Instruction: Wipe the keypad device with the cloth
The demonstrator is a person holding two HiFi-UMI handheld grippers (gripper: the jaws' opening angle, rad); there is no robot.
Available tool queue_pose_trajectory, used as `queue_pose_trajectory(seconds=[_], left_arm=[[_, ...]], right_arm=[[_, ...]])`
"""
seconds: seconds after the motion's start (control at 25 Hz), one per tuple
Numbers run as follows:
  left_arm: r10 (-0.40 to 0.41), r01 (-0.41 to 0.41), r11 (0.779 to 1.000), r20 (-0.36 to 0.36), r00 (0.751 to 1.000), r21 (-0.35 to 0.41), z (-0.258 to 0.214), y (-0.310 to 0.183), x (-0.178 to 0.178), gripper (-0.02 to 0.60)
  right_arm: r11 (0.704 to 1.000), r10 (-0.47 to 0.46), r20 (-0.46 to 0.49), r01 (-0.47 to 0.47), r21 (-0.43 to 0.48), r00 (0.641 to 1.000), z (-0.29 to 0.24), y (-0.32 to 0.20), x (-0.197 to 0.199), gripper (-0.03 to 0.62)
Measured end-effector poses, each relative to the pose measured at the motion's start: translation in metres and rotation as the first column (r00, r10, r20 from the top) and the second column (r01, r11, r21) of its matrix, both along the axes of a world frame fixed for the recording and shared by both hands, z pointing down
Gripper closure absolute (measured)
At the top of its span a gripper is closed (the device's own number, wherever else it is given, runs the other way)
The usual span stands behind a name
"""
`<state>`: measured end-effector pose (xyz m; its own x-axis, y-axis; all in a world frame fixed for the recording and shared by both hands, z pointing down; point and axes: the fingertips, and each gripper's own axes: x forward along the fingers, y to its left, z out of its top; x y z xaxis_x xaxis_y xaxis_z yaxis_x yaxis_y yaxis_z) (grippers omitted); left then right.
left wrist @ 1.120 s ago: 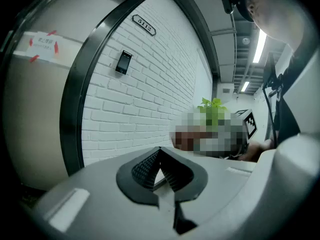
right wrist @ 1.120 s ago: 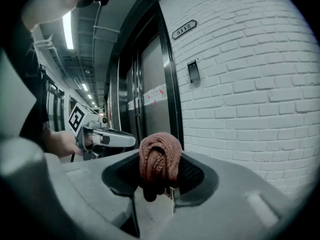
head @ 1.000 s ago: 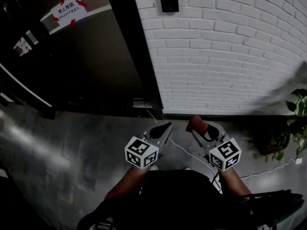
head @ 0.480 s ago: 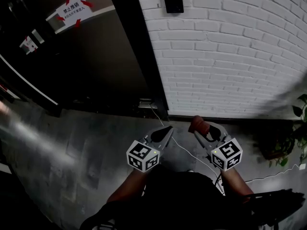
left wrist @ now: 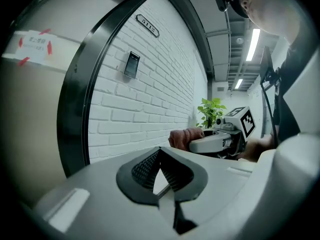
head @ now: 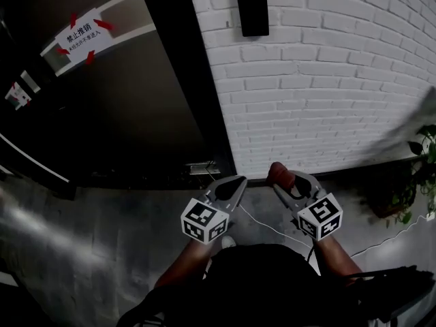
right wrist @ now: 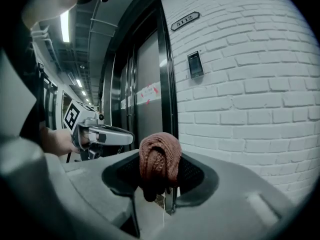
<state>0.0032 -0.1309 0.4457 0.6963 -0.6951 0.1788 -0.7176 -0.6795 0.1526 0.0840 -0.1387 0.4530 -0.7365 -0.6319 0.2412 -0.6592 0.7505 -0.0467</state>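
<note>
Right gripper point(right wrist: 161, 176) fingers point(right wrist: 194, 173) clenched on bunched rust-brown knitted cloth point(right wrist: 159, 160), wad bulging above tips. Left gripper point(left wrist: 160, 156) fingers point(left wrist: 145, 169) pressed together, nothing between. We see both held low, side by side, well apart from keypad device point(head: 253, 9): slim black upright panel, glossy face, mounted high on white brick wall point(head: 327, 80), near wall's left edge by dark door frame point(head: 184, 80). We judge step as approach, wiping not begun. Next move calls for lifting cloth to panel, pressing wad flat on face.

Rust-red knitted cloth point(right wrist: 159, 161); black keypad device point(head: 253, 9) on white brick wall point(head: 327, 80); dark door frame point(head: 184, 80).
</note>
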Motion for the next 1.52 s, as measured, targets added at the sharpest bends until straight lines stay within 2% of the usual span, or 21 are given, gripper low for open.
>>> queue_pose_trajectory(seconds=[0.16,0.4,0.56,0.68,0.84,1.04,1.24,1.52], left_arm=[[0.099,-0.099,0.995,0.008,0.995,-0.017,0.003,-0.022,-0.019,0.565],[0.227,-0.226,0.974,0.016,0.974,-0.017,0.002,-0.038,-0.039,0.565],[0.272,-0.272,0.962,0.002,0.962,-0.011,0.000,-0.043,-0.043,0.565],[0.284,-0.284,0.959,0.001,0.959,-0.012,0.000,-0.045,-0.044,0.565],[0.259,-0.259,0.966,-0.009,0.966,-0.016,0.000,-0.052,-0.043,0.565],[0.199,-0.200,0.980,-0.043,0.979,-0.018,-0.002,-0.056,-0.043,0.565],[0.159,-0.164,0.986,-0.115,0.981,-0.040,-0.004,-0.061,-0.038,0.565],[0.089,-0.093,0.995,-0.105,0.990,-0.038,0.000,-0.063,-0.043,0.565]], right_arm=[[0.997,0.073,-0.018,-0.073,0.034,0.997,-0.009,-0.026,-0.026,0.436],[0.979,0.167,-0.048,-0.160,0.127,0.985,-0.044,-0.063,-0.051,0.436],[0.961,0.196,-0.059,-0.179,0.210,0.979,-0.088,-0.088,-0.057,0.436],[0.940,0.206,-0.051,-0.183,0.288,0.977,-0.141,-0.106,-0.058,0.436],[0.888,0.197,-0.046,-0.159,0.432,0.979,-0.216,-0.126,-0.060,0.436],[0.814,0.207,-0.096,-0.117,0.570,0.973,-0.282,-0.158,-0.065,0.436],[0.729,0.277,-0.109,-0.135,0.671,0.955,-0.333,-0.198,-0.057,0.436],[0.627,0.407,-0.144,-0.161,0.762,0.902,-0.378,-0.242,-0.054,0.437]])
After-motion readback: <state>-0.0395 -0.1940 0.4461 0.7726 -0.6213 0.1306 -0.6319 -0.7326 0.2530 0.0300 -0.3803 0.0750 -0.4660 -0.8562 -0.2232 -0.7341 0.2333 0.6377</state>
